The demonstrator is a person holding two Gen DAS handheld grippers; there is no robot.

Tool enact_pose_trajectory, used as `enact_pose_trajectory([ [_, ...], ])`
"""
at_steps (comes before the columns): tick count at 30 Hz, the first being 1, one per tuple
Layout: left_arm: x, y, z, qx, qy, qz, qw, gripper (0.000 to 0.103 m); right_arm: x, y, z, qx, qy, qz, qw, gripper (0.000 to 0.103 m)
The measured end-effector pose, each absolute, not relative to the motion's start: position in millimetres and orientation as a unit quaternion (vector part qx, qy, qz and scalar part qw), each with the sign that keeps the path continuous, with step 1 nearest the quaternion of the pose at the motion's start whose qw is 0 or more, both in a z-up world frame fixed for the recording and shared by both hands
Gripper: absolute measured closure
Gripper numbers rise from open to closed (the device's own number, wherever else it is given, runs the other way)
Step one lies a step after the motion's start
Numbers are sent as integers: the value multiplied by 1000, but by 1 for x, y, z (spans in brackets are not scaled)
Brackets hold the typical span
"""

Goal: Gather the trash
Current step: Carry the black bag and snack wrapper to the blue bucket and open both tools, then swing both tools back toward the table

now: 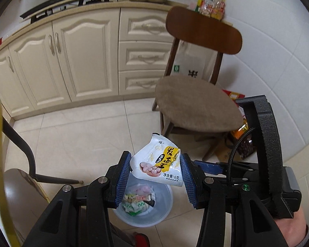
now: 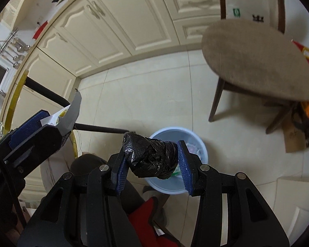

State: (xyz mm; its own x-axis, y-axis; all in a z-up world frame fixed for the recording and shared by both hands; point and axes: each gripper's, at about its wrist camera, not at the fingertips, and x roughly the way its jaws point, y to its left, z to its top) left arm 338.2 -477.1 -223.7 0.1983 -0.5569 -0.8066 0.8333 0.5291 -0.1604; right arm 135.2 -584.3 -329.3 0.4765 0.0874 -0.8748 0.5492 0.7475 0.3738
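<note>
- While the kitchen floor (image 1: 76, 135) takes up most of both views, the biggest thing on it is the wooden chair (image 1: 197, 100) at far right, with bags tucked under and behind it — well apart from the bin and no hindrance.
- Cream cabinets (image 1: 78, 57) run along the far side.
- Down near the person's feet stands the pale blue bin (image 1: 164, 201), already holding wrappers; in the right wrist view its rim (image 2: 201, 144) shows just behind the right gripper.
- Holding a crumpled black plastic bag (image 2: 152, 158), the right gripper (image 2: 152, 162) has its jaws part closed with both pads pressed on the wad, above the near left edge of the bin.
- Smaller still, the white and yellow packet (image 1: 158, 162) is pinched by its sides in the left gripper (image 1: 156, 177), jaws part closed, and hangs above the bin's mouth.
- What could go wrong, as I judge it:
  - the packet is light and flat — let go from this height it may flutter and land on the floor beside the bin;
  - the black wad sits over the rim, not the middle, so an early release could bounce it off the edge;
  - both grippers crowd one small opening and might knock each other.
</note>
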Motion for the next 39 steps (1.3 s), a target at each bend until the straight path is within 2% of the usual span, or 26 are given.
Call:
enact_pose_trajectory([
  [5, 351, -495, -234, 169, 451, -453, 750, 54, 139, -588, -347, 339, 502, -144, 783, 57],
  [7, 348, -495, -235, 175, 452, -450, 750, 46, 142, -590, -352, 342, 505, -146, 779, 53],
  [9, 351, -501, -238, 178, 454, -447, 750, 29, 141, -591, -355, 348, 506, -149, 775, 38],
  [11, 351, -501, -238, 177, 453, -442, 753, 16, 141, -593, -356, 349, 505, -155, 774, 25],
  [12, 352, -502, -240, 174, 455, -442, 753, 10, 140, -594, -356, 351, 504, -158, 773, 21],
  [13, 351, -500, -240, 173, 458, -441, 752, 8, 140, -595, -356, 353, 503, -160, 772, 19],
  [20, 346, -486, -232, 171, 457, -427, 761, 7, 138, -600, -357, 351, 510, -186, 763, 0],
  [30, 323, -450, -200, 162, 425, -437, 776, 6, 141, -595, -327, 334, 502, -198, 773, 0],
  [39, 307, -383, -140, 125, 377, -439, 806, 1, 154, -576, -255, 302, 459, -179, 816, 0],
])
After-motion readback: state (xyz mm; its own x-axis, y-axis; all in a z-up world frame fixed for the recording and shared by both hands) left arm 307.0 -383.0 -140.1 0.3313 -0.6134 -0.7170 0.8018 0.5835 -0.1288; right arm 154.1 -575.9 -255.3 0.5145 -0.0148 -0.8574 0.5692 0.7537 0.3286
